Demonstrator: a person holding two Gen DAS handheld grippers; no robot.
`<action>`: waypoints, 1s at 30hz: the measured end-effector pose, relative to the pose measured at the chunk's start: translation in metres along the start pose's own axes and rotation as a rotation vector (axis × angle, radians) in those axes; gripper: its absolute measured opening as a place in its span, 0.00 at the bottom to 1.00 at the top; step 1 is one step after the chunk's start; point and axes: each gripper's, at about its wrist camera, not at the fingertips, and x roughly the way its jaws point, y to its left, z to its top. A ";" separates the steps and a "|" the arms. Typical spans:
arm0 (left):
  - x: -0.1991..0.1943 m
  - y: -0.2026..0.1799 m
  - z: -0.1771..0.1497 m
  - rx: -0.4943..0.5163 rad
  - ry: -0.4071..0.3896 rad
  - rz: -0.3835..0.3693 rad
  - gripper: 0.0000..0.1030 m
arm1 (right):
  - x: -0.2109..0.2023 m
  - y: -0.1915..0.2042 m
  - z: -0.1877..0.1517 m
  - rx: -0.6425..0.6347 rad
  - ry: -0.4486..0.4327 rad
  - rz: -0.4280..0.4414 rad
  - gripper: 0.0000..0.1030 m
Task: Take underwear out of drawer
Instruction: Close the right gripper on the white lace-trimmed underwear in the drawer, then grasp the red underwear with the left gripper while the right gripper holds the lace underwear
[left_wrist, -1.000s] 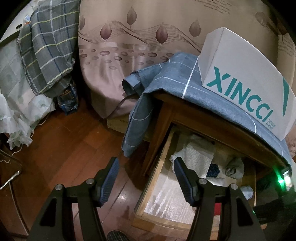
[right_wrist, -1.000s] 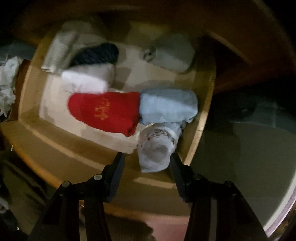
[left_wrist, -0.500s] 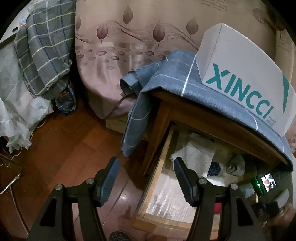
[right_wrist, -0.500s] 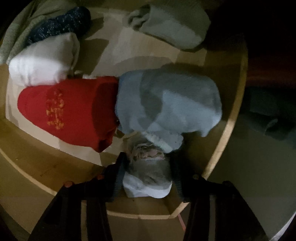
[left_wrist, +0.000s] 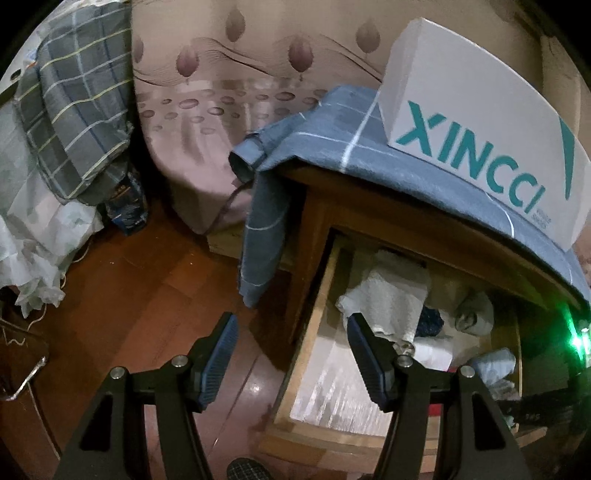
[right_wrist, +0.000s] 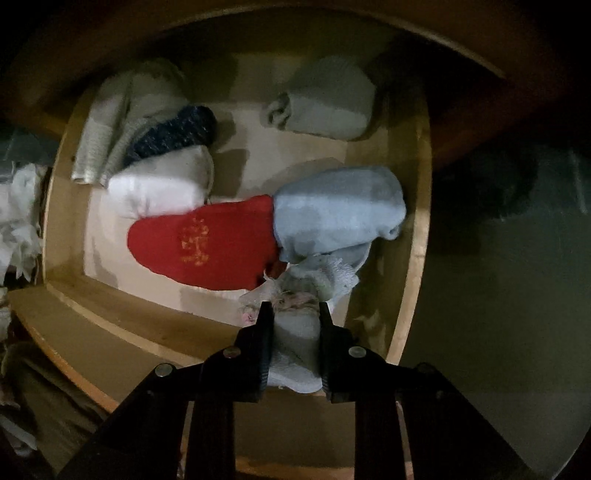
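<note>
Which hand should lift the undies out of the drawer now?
The right. Its tool is already shut on the white undies in the drawer. The left tool hangs open and empty over the floor.

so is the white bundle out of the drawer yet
Not yet. The right tool is shut on the white bundle, which still overlaps the drawer front corner.

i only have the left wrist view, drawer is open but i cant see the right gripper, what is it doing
Observer: The right gripper has just closed on a white rolled garment at the drawer's front right corner.
Operator: what lies next to it
Observer: A red folded piece with a gold print, touching a light blue roll.
Operator: anything further back
Observer: A grey roll, apart from the rest.
</note>
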 end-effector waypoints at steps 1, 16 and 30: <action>0.001 -0.004 -0.001 0.020 0.013 -0.011 0.61 | -0.003 -0.002 -0.002 0.017 -0.013 0.015 0.19; 0.018 -0.104 -0.021 0.487 0.234 -0.272 0.61 | -0.015 -0.024 -0.001 0.058 -0.043 0.130 0.19; 0.081 -0.203 -0.044 0.771 0.583 -0.435 0.61 | -0.013 -0.018 -0.003 0.081 -0.069 0.125 0.19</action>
